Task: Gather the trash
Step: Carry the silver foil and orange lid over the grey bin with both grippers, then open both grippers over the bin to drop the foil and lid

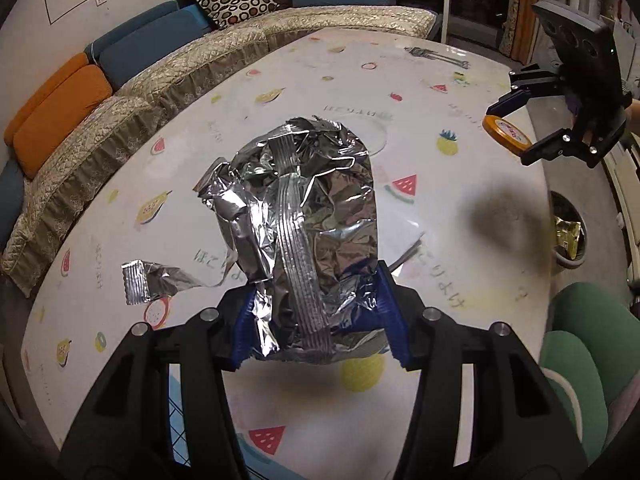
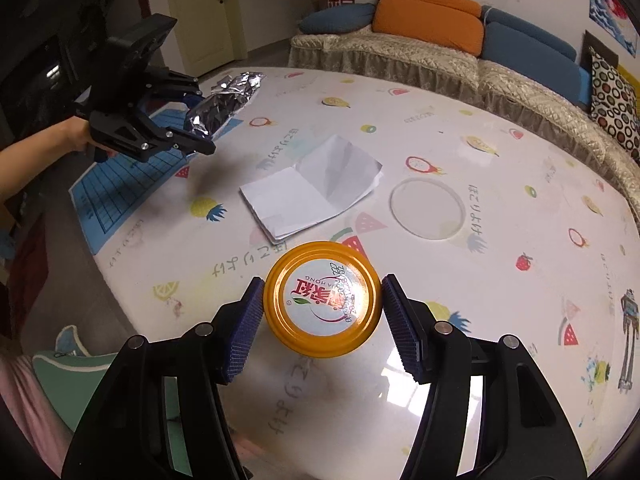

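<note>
A crumpled silver foil wrapper [image 1: 304,216] hangs above the table, with my left gripper [image 1: 316,288] shut on its lower end. A torn strip [image 1: 140,280] trails off to its left. From the right wrist view the same wrapper [image 2: 228,100] sticks out of the left gripper [image 2: 196,124], which a hand holds at the table's left end. My right gripper [image 2: 324,280] is shut on a round yellow jar lid [image 2: 322,300], held flat above the table. That lid [image 1: 506,134] and the right gripper [image 1: 516,132] also show at the upper right of the left wrist view.
On the fruit-print table [image 2: 500,280] lie a folded white paper [image 2: 312,192], a clear round disc [image 2: 426,208] and a blue grid sheet [image 2: 120,188]. A bin [image 1: 568,232] with a yellow wrapper inside stands on the floor beside a green chair [image 1: 580,340]. A sofa [image 1: 160,80] runs behind.
</note>
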`<control>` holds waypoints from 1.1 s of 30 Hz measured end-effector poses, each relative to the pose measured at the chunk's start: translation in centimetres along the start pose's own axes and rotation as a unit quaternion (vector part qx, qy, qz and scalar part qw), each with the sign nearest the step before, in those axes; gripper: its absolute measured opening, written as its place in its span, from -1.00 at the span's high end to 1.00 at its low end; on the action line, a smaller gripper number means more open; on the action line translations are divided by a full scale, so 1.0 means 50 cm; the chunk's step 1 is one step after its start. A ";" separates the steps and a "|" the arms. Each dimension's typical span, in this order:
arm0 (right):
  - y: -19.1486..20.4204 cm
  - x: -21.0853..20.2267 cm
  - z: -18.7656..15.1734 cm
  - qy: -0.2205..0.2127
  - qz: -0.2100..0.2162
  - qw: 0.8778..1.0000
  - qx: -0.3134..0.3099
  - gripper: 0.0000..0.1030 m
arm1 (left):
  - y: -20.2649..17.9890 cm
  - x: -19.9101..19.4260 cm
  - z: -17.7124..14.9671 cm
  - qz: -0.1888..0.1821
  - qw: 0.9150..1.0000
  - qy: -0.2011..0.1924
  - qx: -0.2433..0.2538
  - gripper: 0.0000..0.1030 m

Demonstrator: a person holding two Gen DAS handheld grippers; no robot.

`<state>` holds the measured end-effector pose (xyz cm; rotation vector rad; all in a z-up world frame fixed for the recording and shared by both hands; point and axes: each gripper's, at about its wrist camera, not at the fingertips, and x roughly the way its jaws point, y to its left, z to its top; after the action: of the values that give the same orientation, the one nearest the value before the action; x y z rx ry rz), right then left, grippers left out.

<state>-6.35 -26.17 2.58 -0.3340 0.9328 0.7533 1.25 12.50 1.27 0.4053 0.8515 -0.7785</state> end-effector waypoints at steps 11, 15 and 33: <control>-0.037 -0.217 -0.220 -0.026 -0.056 0.995 0.074 -0.17 | -0.275 0.011 0.146 -0.073 0.990 -0.016 0.118 0.03; -0.060 -0.288 -0.345 -0.023 -0.083 0.989 0.123 -0.17 | -0.407 0.042 0.190 -0.121 0.979 -0.024 0.163 0.03; -0.119 -0.327 -0.841 0.031 -0.111 0.933 0.341 -0.18 | -0.893 0.267 0.219 -0.287 0.904 0.053 0.313 0.03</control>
<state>-33.39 -61.13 -8.30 0.1510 1.1325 0.1801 -21.11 -29.56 -3.54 0.7859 0.8149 -1.6068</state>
